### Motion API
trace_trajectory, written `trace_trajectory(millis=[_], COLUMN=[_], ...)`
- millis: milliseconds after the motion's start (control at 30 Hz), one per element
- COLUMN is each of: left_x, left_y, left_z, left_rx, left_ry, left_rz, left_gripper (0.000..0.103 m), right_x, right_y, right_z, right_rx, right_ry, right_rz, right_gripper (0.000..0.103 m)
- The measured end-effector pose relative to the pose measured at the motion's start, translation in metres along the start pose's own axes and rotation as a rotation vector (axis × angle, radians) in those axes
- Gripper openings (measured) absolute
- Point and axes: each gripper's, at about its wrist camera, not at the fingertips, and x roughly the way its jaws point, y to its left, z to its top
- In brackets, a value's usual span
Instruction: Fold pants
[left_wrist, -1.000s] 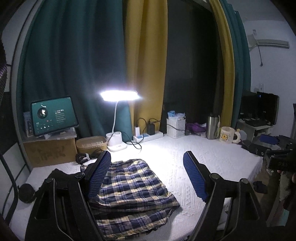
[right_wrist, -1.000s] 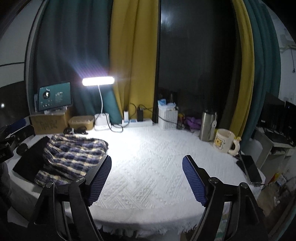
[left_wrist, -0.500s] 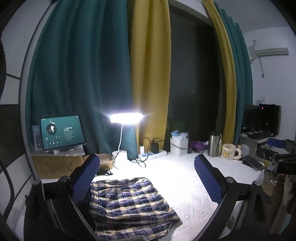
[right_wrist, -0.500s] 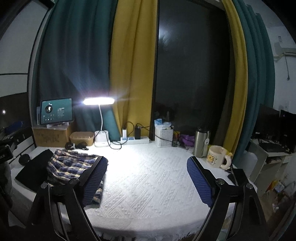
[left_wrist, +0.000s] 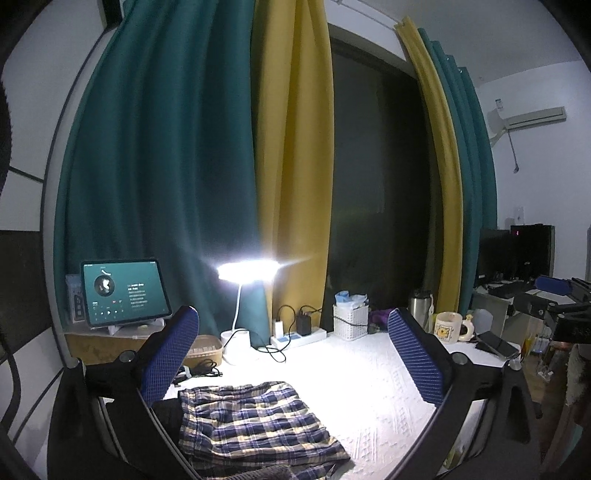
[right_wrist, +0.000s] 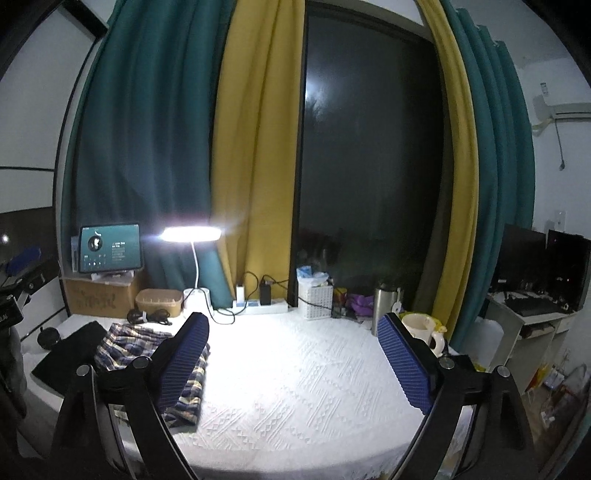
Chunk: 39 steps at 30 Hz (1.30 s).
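The plaid pants (left_wrist: 255, 421) lie folded in a flat stack on the white textured cover (left_wrist: 369, 387), below and in front of my left gripper (left_wrist: 292, 315). That gripper hangs above them with its jaws wide open and nothing between its blue pads (left_wrist: 170, 354). In the right wrist view the pants (right_wrist: 125, 343) sit at the left, partly behind the left pad (right_wrist: 181, 362). My right gripper (right_wrist: 292, 319) hovers over the bare cover, its jaws still opening, with nothing between them.
A dark garment (right_wrist: 70, 347) lies left of the pants. Along the back stand a lit desk lamp (left_wrist: 247, 271), a tablet (left_wrist: 123, 291) on a cardboard box, a power strip (left_wrist: 299, 338), a white basket (left_wrist: 351, 321), a steel flask (right_wrist: 384, 310) and a mug (left_wrist: 448, 326). A phone (left_wrist: 496, 343) lies at the right edge.
Both grippers have risen and tilted upward, so the pants and cover sit lower in both views. The left jaws spread wider; the right jaws widened a little.
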Motion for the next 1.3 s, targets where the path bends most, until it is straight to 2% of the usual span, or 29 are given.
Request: trace_trajectory(millis=[167, 300, 500, 800, 1300], left_x=[-0.004, -0.006, -0.007, -0.016, -0.013], left_y=[0.003, 0.005, 0.007, 0.017, 0.019], left_z=[0.003, 0.006, 0.009, 0.022, 0.019], left_rx=[-0.012, -0.012, -0.019, -0.054, -0.077], left_ry=[-0.010, -0.012, -0.013, -0.063, -0.018], left_rz=[0.004, 0.006, 0.005, 0.030, 0.018], left_gripper=[0.102, 0.102, 0.102, 0.102, 0.102], right_x=[-0.009, -0.015, -0.023, -0.034, -0.028], right_y=[0.003, 0.005, 0.003, 0.005, -0.001], right_z=[0.007, 0.013, 0.022, 0.034, 0.031], right_rx=[-0.007, -0.006, 0.029, 0.033, 0.065], right_ry=[-0.022, -0.036, -0.064, -0.096, -0.076], right_rz=[-0.002, -0.008, -0.034, -0.033, -0.035], right_gripper=[0.095, 0.103, 0.103, 0.103, 0.103])
